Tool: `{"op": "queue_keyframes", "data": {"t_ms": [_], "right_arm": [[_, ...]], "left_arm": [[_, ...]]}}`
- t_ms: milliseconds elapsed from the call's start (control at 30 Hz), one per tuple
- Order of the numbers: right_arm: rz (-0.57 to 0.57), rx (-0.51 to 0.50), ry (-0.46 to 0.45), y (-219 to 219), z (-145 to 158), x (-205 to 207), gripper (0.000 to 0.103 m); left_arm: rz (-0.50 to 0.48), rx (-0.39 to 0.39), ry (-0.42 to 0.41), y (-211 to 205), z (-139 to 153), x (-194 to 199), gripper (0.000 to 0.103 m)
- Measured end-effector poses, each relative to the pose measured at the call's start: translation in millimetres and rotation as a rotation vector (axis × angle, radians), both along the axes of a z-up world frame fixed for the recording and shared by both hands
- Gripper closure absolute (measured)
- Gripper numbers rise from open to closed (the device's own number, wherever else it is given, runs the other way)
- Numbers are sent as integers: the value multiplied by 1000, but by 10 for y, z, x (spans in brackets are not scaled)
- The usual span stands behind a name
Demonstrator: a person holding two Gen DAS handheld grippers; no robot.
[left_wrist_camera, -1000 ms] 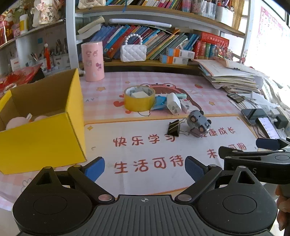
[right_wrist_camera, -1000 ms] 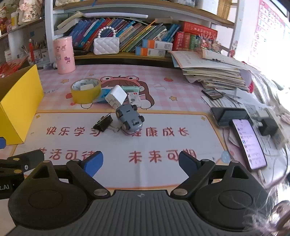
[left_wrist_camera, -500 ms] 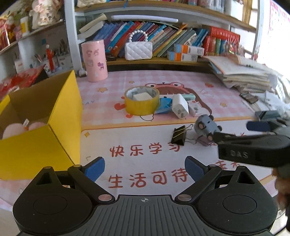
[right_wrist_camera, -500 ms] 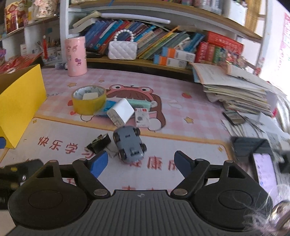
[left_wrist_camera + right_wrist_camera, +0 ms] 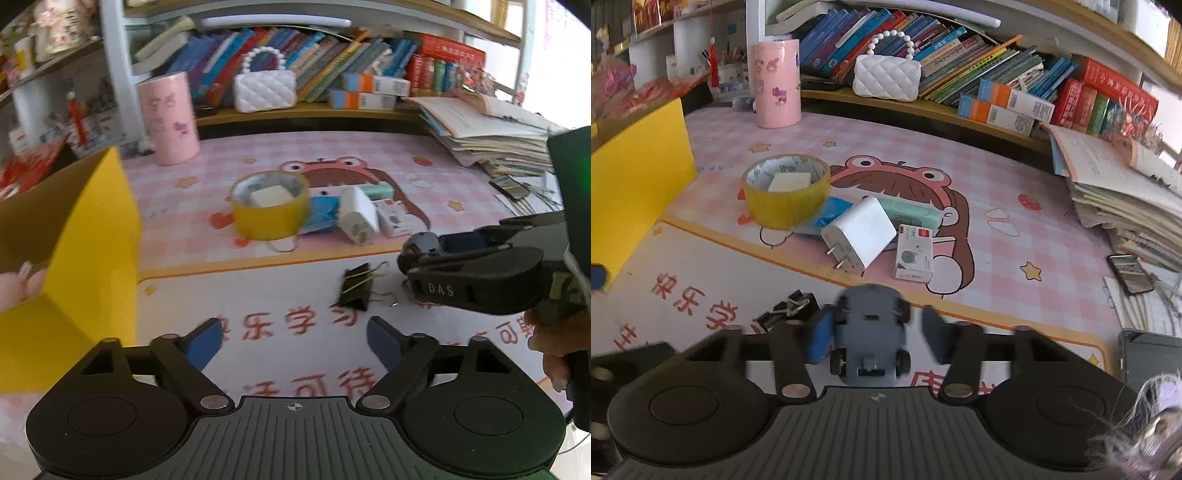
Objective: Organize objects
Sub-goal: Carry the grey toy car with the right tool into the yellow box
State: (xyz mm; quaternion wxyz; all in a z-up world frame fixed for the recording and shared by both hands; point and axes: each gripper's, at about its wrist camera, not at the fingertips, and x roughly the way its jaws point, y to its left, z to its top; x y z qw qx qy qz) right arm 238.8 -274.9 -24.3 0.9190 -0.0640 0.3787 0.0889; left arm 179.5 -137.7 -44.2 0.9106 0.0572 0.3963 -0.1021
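A grey toy car [image 5: 870, 328] lies upside down on the desk mat, between the blue pads of my right gripper [image 5: 875, 334]. The left pad is against the car and the right pad stands a little off it. In the left wrist view the right gripper [image 5: 424, 254] covers most of the car [image 5: 423, 242]. A black binder clip [image 5: 355, 286] lies just left of it. My left gripper [image 5: 295, 341] is open and empty above the mat. A yellow box [image 5: 70, 258] stands at the left.
A yellow tape roll [image 5: 786, 190], a white charger [image 5: 857, 234], a small white box [image 5: 914, 253] and a teal pack [image 5: 912, 218] lie behind the car. A pink canister [image 5: 774, 83], bookshelf and paper stack [image 5: 1123, 188] border the desk. Phones [image 5: 1130, 273] lie at right.
My right gripper has moved forward and down over the toy car and its jaws have narrowed around it. My left gripper has moved forward a little, closer to the binder clip.
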Motion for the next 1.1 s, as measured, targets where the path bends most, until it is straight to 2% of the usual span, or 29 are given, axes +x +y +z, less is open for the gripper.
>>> {"op": "queue_keyframes", "data": {"t_ms": [67, 133, 267, 333, 500, 567, 633, 667, 733, 833, 1100], "right_arm": [[-35, 43, 2, -96, 54, -1, 62], [-85, 101, 0, -220, 110, -38, 62], [-176, 163, -15, -446, 223, -185, 62], [-205, 187, -20, -529, 267, -268, 62], [-231, 229, -7, -618, 307, -445, 62], [-230, 236, -3, -613, 310, -503, 62], [-229, 236, -2, -595, 314, -541, 62], [-226, 235, -2, -585, 319, -552, 62], [-222, 231, -3, -564, 329, -581, 62], [-222, 229, 2, -533, 328, -615, 62], [-201, 228, 10, -335, 350, -736, 62]], "left_arm": [[-32, 1, 6, -102, -30, 69, 30], [-61, 6, 7, -211, -63, 143, 44], [-99, 25, -6, -420, -131, 307, 53], [-122, 34, -6, -527, -178, 380, 61], [-153, 83, -28, -704, -277, 461, 76], [-169, 105, -38, -743, -317, 480, 79], [-196, 117, -43, -749, -348, 482, 87], [-201, 118, -48, -745, -345, 475, 88], [-200, 117, -70, -718, -323, 452, 98], [-183, 89, -82, -634, -269, 429, 103], [-126, 15, -95, -309, -47, 250, 103]]}}
